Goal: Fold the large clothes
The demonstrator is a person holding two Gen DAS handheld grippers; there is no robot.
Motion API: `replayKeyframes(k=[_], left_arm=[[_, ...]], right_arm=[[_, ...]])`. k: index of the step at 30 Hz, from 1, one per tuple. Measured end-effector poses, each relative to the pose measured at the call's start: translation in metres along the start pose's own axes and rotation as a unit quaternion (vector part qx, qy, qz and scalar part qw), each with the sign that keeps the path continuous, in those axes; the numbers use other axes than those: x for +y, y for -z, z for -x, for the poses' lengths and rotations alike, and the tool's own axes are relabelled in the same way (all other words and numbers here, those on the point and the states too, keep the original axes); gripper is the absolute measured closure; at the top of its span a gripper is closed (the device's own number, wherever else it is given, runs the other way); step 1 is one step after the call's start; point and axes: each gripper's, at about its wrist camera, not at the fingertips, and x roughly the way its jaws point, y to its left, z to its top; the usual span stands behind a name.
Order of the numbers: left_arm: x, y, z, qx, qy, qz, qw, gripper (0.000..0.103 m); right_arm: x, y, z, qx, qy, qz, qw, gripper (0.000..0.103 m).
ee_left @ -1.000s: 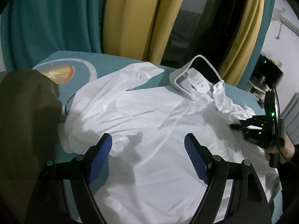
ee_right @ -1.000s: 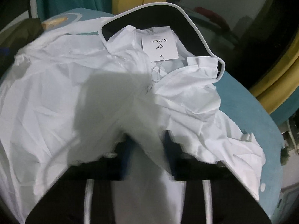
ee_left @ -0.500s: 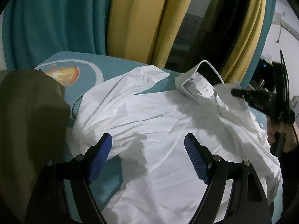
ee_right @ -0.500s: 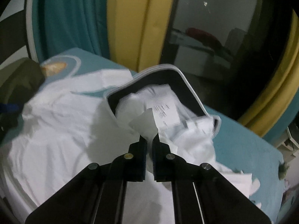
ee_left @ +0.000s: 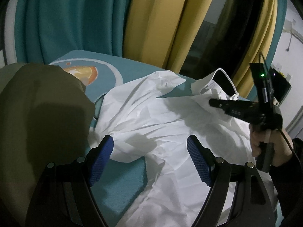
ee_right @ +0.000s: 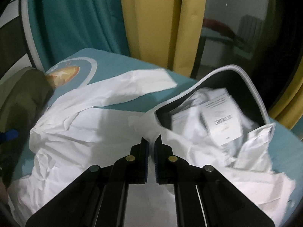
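A large white garment (ee_left: 151, 117) lies crumpled on the teal bed cover (ee_left: 121, 177). Its dark-lined hood (ee_right: 223, 83) stands open at the far right, with paper tags (ee_right: 221, 124) inside. My right gripper (ee_right: 151, 141) is shut on a fold of the white fabric near the hood's edge and holds it lifted. In the left wrist view the right gripper (ee_left: 213, 102) shows in a person's hand (ee_left: 269, 143), above the garment's right side. My left gripper (ee_left: 150, 141) hovers open over the garment's near left part, nothing between its blue pads (ee_left: 198, 162).
An olive-green garment (ee_left: 37, 123) is heaped at the left of the bed. Teal and yellow curtains (ee_left: 155, 22) hang behind it, with a dark window (ee_right: 227, 28) to the right. A round orange print (ee_left: 83, 73) marks the cover's far left corner.
The right gripper, shut on the white fabric, has risen and swung toward the hood, lifting the cloth off the bed. The left gripper has drifted a little and stays open.
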Motion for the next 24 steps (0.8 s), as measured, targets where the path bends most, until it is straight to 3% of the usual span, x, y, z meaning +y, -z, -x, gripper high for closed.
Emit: replayKeyframes(k=[2,3,4,6,10,16,21,24], left_arm=[[0.001,-0.001,-0.001,0.001,-0.003,-0.002,1.0000,0.020],[0.002,-0.002,-0.002,0.002,-0.004,-0.004,1.0000,0.020],[0.002,-0.003,-0.003,0.003,-0.004,-0.007,1.0000,0.020],[0.001,-0.007,-0.006,0.005,-0.005,-0.018,0.9998,0.020],[-0.002,-0.020,-0.018,0.016,-0.001,-0.047,0.9988,0.020],[-0.023,-0.054,-0.057,0.041,0.010,-0.109,0.9932,0.020],[-0.047,-0.084,-0.110,0.070,0.006,-0.157,0.9851,0.020],[-0.057,-0.102,-0.152,0.090,0.013,-0.167,0.9817,0.021]], right_arm=[[0.003,-0.001,-0.007,0.015,-0.015,-0.002,1.000,0.095],[0.002,0.000,-0.008,0.018,-0.024,-0.005,1.000,0.082],[0.005,0.000,-0.009,0.018,-0.030,-0.007,0.999,0.052],[0.007,0.000,0.001,0.017,-0.039,-0.007,0.999,0.022],[0.001,0.005,0.036,-0.006,-0.033,0.000,0.999,0.022],[-0.050,0.028,0.086,-0.030,0.024,-0.030,0.999,0.022],[-0.099,0.059,0.105,-0.019,0.082,-0.070,0.994,0.022],[-0.120,0.078,0.113,-0.014,0.096,-0.095,0.991,0.022]])
